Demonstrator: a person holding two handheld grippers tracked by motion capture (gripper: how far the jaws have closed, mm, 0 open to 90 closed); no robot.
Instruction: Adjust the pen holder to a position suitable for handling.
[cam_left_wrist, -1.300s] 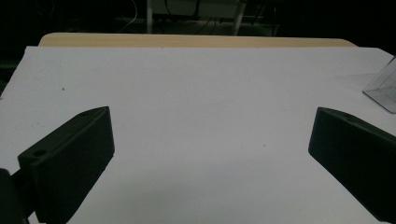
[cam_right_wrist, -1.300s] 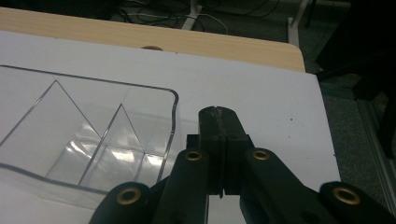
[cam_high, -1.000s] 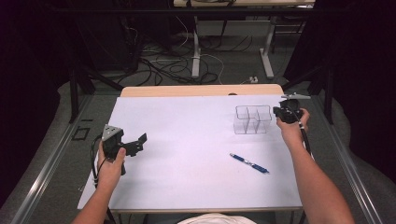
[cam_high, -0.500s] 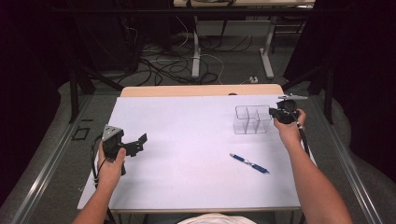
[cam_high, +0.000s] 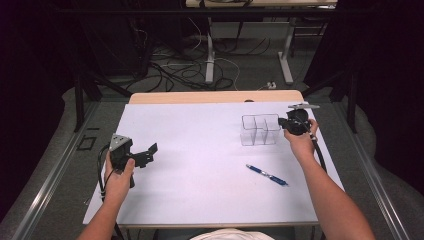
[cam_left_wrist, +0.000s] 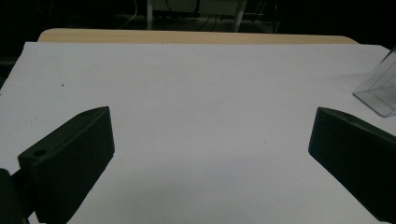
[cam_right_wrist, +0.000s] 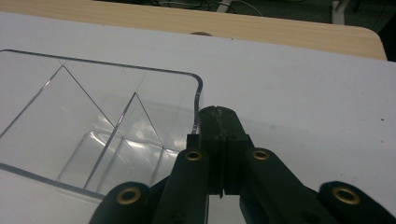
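A clear plastic box with dividers stands on the white table top at the back right. My right gripper is at its right wall. In the right gripper view the jaws are pressed together, my right gripper is shut, and the box's right wall runs down along the left jaw's outer side, not into the seam between them. A blue pen lies on the table nearer the person, apart from both grippers. My left gripper is held over the table's left side, open and empty, its fingers wide apart.
The white sheet covers most of the wooden table, whose bare strip shows along the far edge. A corner of the clear box shows at the right of the left gripper view. Cables and table legs are on the floor beyond.
My right gripper has moved left, and the clear box has shifted left with it. The left gripper and the pen have stayed where they were.
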